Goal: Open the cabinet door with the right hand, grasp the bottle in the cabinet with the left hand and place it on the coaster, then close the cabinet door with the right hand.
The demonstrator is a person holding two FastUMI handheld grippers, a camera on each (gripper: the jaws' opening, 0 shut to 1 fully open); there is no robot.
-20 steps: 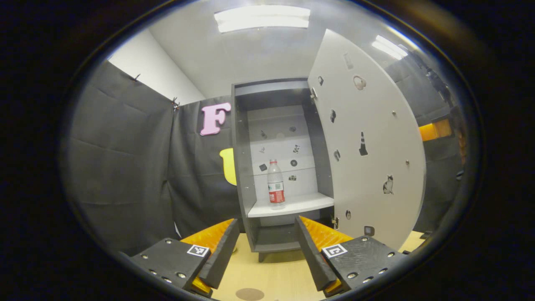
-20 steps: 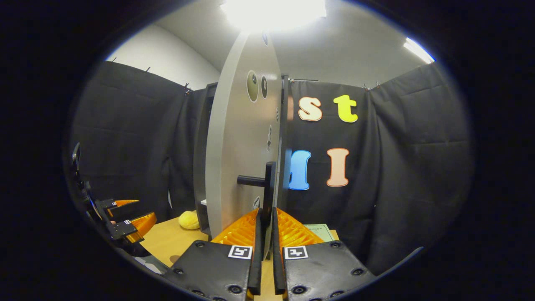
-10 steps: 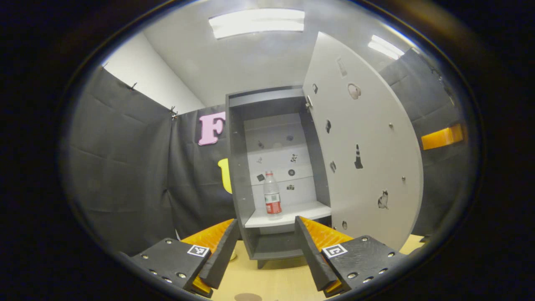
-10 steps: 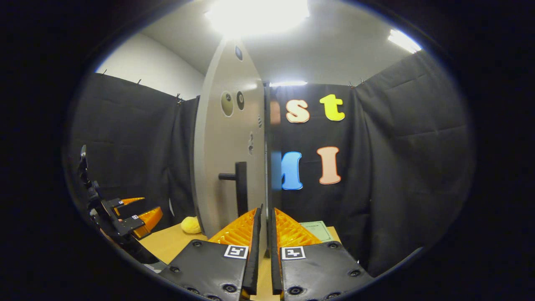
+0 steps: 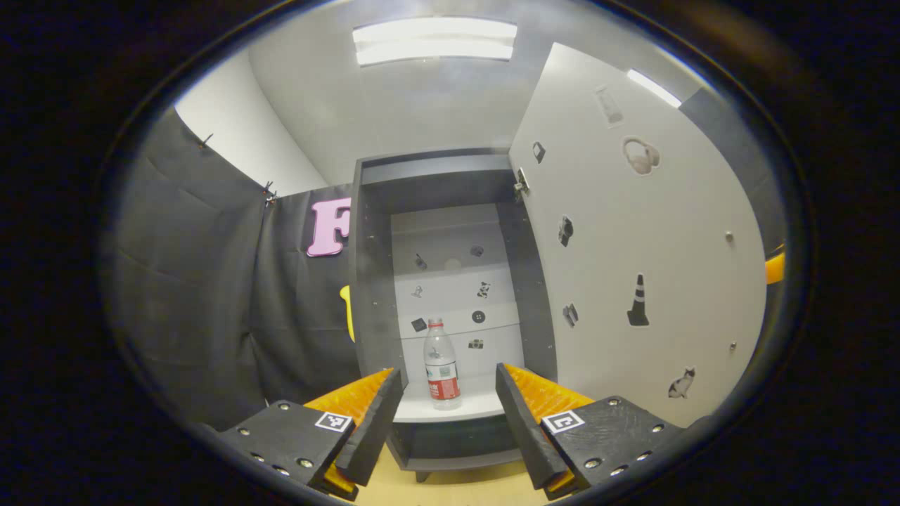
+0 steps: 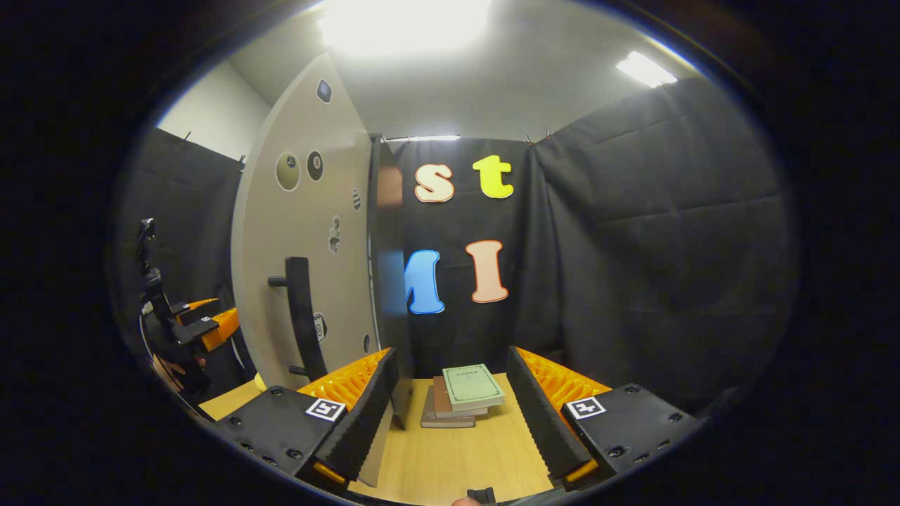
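Bottle [image 5: 442, 365] of clear plastic, with a red label and a red cap, stands upright on the pale shelf [image 5: 450, 406] inside the open cabinet [image 5: 371, 295]. In the left gripper view it appears between the two fingers of the left gripper [image 5: 443, 414], but farther away, at the back of the shelf, and the fingers do not touch it. The left gripper is released, with its fingers spread wide, and it points straight into the cabinet. The cabinet door [image 5: 633, 253] is swung open to the right of the bottle, and small stickers are on its inner face. In the right gripper view the right gripper [image 6: 450, 414] is also released and holds nothing. The door's outer face [image 6: 309, 260] with its dark handle [image 6: 301, 316] stands just to the left of this gripper, and whether the left finger touches the door edge I cannot tell. Between the fingers, farther off, a stack of books [image 6: 460, 397] lies on the wooden counter [image 6: 450, 460]. The left gripper shows also there, far at the left edge.
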